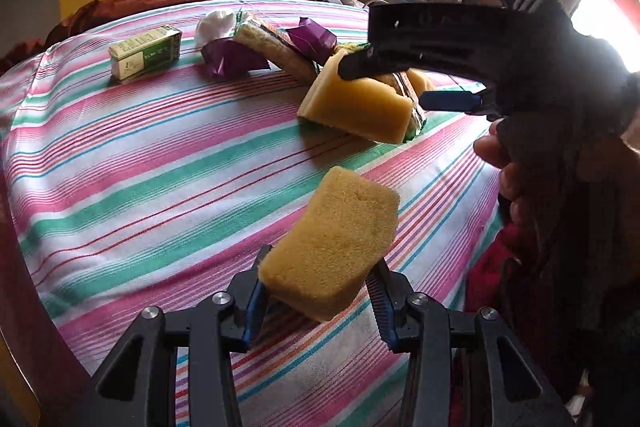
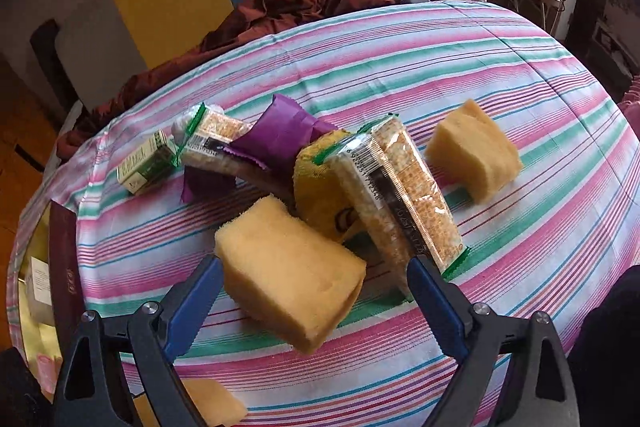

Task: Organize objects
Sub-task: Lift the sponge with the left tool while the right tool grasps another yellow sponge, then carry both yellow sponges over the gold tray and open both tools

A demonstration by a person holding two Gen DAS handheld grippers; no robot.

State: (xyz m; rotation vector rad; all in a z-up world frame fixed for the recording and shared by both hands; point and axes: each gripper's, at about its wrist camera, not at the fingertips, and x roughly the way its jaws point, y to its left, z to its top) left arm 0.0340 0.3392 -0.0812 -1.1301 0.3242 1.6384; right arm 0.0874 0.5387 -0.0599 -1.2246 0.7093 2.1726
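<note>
Left gripper [image 1: 320,301]: your fingers are pinched onto a yellow sponge [image 1: 334,241], one blue pad on each long side; the block is lifted clear of the cloth.
Right gripper [image 2: 314,301]: your jaws stand wide, spanning a second yellow sponge [image 2: 288,271]; from the right wrist, gaps show on both sides, so the pads do not press it.
Sponge texture: porous foam, rectangular, corners rounded, a paler smooth layer along one edge of the second one.
Surface: a striped tablecloth [image 1: 160,167] in pink, green and white woven bands, lying smooth.
Pile: the second sponge leans against a clear cracker pack [image 2: 404,203] with grainy contents and a barcode, which lies tilted on a round yellow terry item [image 2: 320,183].
Beyond: crinkled purple foil wrappers [image 1: 236,61], another cracker pack [image 1: 272,45], a small green carton [image 1: 146,53].
Left wrist only: a person's gloved hand [image 1: 560,131] holding the right gripper over the pile.
Right wrist only: a dark red booklet [image 2: 64,267] at the table's left edge.
</note>
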